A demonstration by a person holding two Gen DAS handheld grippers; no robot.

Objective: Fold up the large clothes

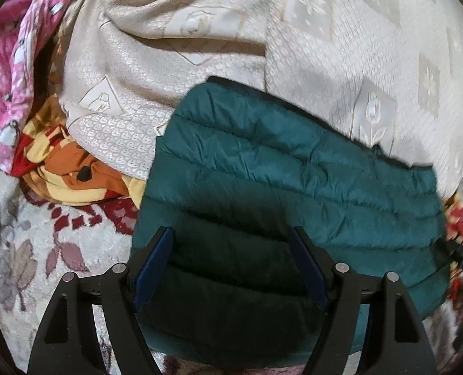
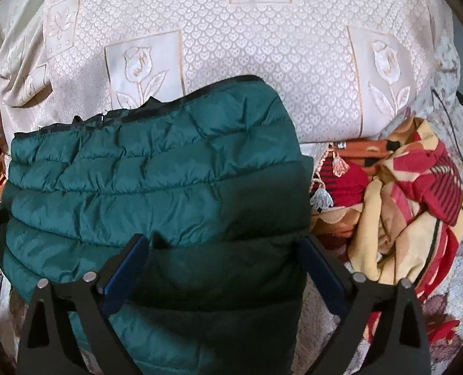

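A folded teal quilted jacket [image 1: 287,187] lies on a floral rug [image 1: 28,250], against a cream embossed bedspread [image 1: 341,47]. Left hand-held gripper [image 1: 231,265] and right hand-held gripper [image 2: 225,268] hover above it, jaws spread wide, gripping nothing.

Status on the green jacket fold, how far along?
Done: the green puffer jacket lies folded into a compact bundle on the floral rug. In hand: nothing; the left gripper and right gripper both hover over it, jaws wide. Left: the patterned red and yellow cloth is still crumpled beside it.
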